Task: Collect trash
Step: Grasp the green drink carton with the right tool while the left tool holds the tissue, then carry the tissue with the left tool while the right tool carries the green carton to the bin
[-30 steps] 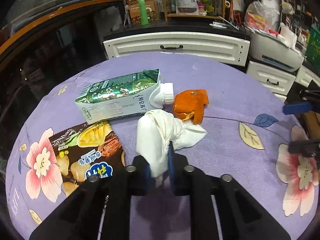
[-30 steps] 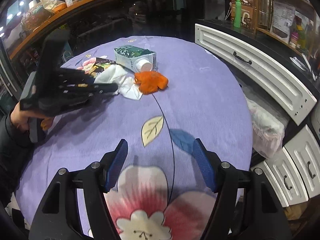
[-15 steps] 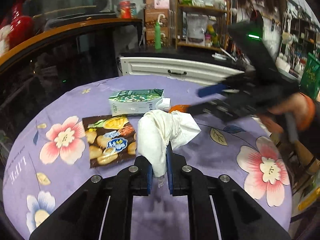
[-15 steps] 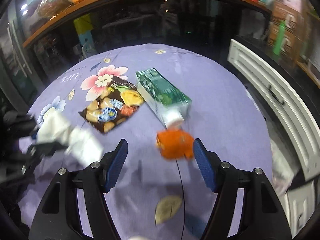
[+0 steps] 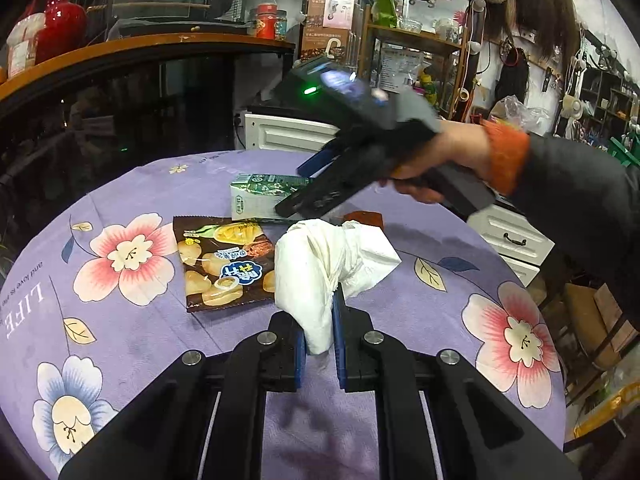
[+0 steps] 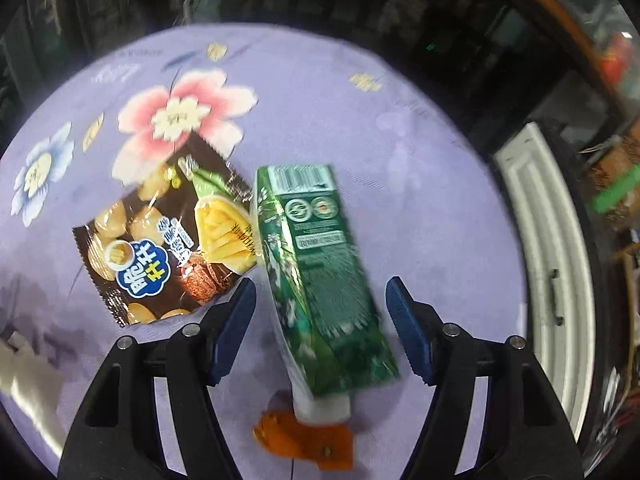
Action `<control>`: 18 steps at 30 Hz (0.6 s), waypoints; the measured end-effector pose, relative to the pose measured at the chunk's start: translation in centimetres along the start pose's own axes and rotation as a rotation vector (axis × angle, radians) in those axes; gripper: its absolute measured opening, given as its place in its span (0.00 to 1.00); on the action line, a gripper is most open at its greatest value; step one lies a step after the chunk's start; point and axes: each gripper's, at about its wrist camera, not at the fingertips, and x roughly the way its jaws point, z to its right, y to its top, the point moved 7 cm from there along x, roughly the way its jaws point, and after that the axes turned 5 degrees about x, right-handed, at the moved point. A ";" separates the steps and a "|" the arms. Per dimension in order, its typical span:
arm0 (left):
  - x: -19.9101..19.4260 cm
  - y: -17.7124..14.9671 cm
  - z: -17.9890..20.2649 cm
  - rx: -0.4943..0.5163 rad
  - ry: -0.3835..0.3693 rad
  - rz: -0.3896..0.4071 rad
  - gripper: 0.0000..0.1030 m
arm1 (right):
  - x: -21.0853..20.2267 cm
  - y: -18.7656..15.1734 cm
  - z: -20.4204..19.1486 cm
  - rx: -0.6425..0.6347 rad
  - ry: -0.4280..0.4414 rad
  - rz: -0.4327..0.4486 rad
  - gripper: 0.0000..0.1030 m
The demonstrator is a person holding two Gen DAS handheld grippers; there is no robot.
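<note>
Green carton (image 6: 320, 276) (lying flat) between the right gripper's (image 6: 320, 328) spread jaws.

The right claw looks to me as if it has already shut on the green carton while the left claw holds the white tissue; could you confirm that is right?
Not quite. In the right wrist view the right claw is open, its fingers on either side of the green carton without touching it. The left claw does hold the white tissue, as the left wrist view shows.

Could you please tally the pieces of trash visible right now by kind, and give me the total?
Crumpled white tissue, pinched in the left gripper: 1
Green drink carton, lying between the open fingers of the right gripper: 1
Brown snack wrapper: 1
Orange peel: 1
Total: 4
</note>
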 end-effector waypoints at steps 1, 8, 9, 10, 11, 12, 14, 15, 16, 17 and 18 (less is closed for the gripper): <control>0.0 0.0 0.0 0.000 -0.001 0.000 0.11 | 0.5 0.1 0.0 -0.010 0.002 -0.013 0.66; 0.1 -0.2 0.2 0.006 -0.009 -0.001 0.11 | 2.0 0.5 0.0 -0.022 0.029 -0.052 0.48; 0.2 -0.3 0.3 0.008 -0.011 -0.005 0.11 | 1.9 0.5 0.3 -0.005 0.034 -0.054 0.48; 0.3 -0.3 0.3 0.006 -0.018 -0.007 0.11 | 1.9 0.6 0.3 -0.001 0.034 -0.052 0.48; 0.3 -0.4 0.3 0.003 -0.021 -0.007 0.11 | 1.8 0.5 0.3 -0.002 0.027 -0.044 0.48; 0.3 -0.4 0.3 0.003 -0.018 -0.007 0.11 | 1.4 0.5 0.3 -0.002 0.022 -0.027 0.48; 0.4 -0.4 0.1 -0.001 -0.014 -0.003 0.11 | 0.4 0.7 0.3 0.032 0.041 0.019 0.48; 0.4 -0.4 0.1 -0.005 -0.013 0.000 0.11 | -0.2 0.7 0.3 0.057 0.049 0.041 0.48; 0.4 -0.3 0.0 -0.009 -0.009 0.007 0.11 | -1.6 0.9 0.7 0.095 0.054 0.084 0.48; 0.4 -0.3 -0.1 -0.010 -0.004 0.012 0.11 | -2.4 1.1 0.8 0.107 0.052 0.104 0.48; 0.4 -0.2 -0.1 -0.010 -0.001 0.014 0.11 | -3.8 1.0 0.9 0.126 0.051 0.138 0.48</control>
